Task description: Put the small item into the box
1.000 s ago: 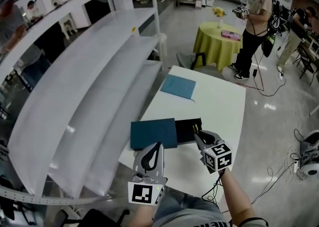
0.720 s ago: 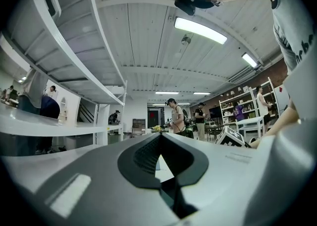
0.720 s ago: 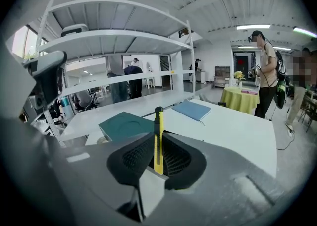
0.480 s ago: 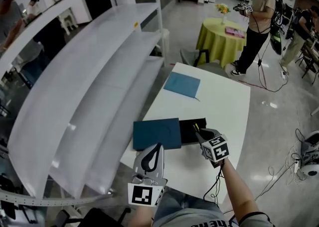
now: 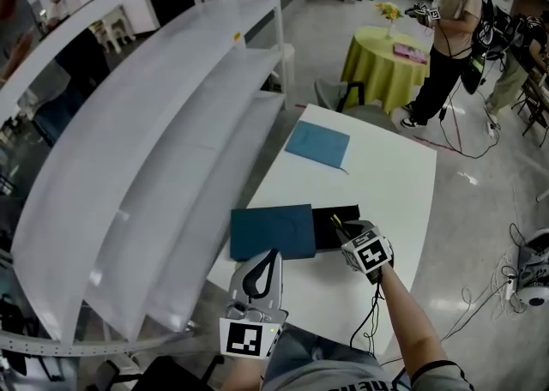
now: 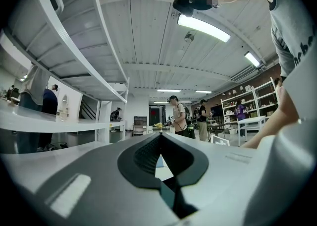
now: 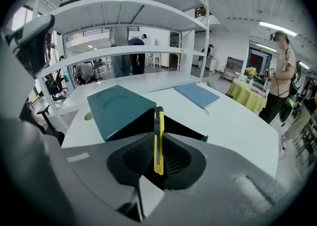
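I am holding my left gripper (image 5: 271,254) clenched on nothing, nearest me. My right gripper (image 5: 337,224) is grasping a slim yellow-and-black utility knife (image 7: 158,138) at the open black box (image 5: 336,216), beside its teal lid (image 5: 272,231). Farther off, a flat blue folder (image 5: 318,144) is lying on the white table (image 5: 386,201).

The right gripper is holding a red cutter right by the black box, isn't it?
Not quite. The cutter is yellow, not red. The right gripper view shows it clamped upright between the jaws of the right gripper. The rest is right: it is held close to the black box.
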`<action>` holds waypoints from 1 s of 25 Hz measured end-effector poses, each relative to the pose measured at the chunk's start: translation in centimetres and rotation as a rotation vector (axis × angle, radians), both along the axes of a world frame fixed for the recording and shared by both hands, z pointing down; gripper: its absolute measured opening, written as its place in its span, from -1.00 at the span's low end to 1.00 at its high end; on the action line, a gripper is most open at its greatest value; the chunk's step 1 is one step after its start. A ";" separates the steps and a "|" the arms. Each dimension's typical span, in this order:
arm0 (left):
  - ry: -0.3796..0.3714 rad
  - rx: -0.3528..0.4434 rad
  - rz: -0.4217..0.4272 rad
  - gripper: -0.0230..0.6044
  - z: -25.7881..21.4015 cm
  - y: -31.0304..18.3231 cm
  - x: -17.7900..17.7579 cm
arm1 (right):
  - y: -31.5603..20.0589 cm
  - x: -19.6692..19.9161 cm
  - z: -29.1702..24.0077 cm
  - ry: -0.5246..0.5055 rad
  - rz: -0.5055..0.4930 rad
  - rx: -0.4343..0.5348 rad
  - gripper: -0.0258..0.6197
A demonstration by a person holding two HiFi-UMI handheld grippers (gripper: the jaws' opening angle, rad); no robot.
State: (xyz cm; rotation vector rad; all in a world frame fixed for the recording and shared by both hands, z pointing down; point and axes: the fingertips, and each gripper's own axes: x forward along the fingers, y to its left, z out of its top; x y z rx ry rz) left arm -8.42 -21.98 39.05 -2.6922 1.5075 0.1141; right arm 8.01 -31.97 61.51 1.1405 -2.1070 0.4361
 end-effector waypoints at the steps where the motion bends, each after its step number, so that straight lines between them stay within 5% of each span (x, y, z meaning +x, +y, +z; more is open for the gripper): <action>1: 0.000 -0.002 -0.001 -0.87 0.0 -0.1 -0.1 | -0.1 -0.1 0.3 0.012 -0.009 -0.009 -0.75; 25: -0.014 -0.045 -0.030 -0.87 1.2 -0.4 -1.1 | -1.4 -0.6 5.6 0.323 -0.183 -0.139 -0.75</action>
